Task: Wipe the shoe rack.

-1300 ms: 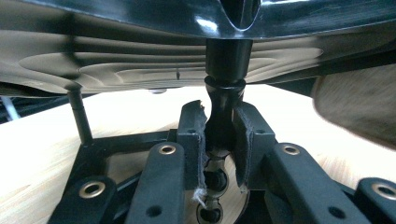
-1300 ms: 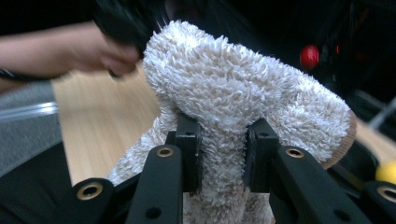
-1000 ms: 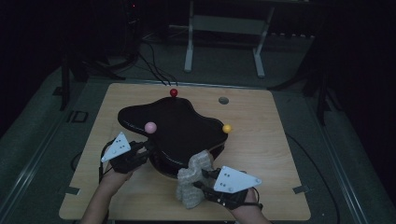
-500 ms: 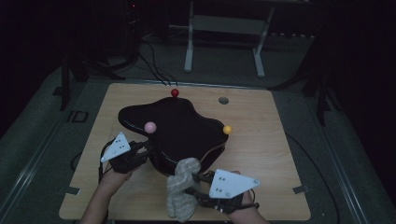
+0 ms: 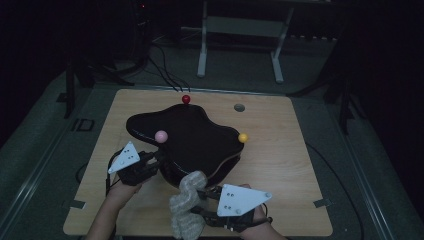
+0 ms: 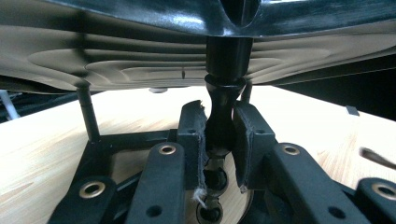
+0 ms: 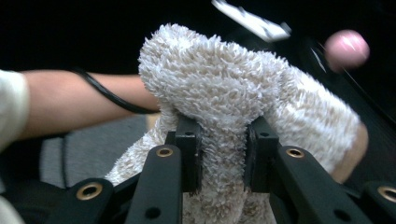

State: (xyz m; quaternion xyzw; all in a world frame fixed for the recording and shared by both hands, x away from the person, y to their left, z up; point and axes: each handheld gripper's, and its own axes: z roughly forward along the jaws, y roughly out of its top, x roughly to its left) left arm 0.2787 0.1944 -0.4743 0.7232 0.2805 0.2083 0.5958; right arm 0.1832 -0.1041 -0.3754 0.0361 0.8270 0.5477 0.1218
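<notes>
A glossy black curvy-edged stand (image 5: 200,142) sits mid-table on thin legs, with pink (image 5: 161,136), red (image 5: 186,99) and yellow (image 5: 243,137) balls at its rim. My left gripper (image 5: 157,162) reaches under its near-left edge. In the left gripper view this gripper (image 6: 219,135) is shut on a black leg (image 6: 225,84) below the stand's underside. My right gripper (image 5: 197,200) is shut on a fluffy beige cloth (image 5: 186,205), held just off the stand's near edge. In the right gripper view the cloth (image 7: 224,79) bulges over that gripper (image 7: 222,149), with the pink ball (image 7: 346,49) beyond.
The wooden table (image 5: 285,165) has bare room on its right half. A small grey disc (image 5: 239,107) lies near the back edge. A metal frame and cables stand on the dark floor behind the table. The person's other forearm (image 7: 84,100) crosses the right gripper view.
My right gripper has carried the cloth a little left and toward the table's front edge, slightly raised. The left gripper and the stand have stayed still.
</notes>
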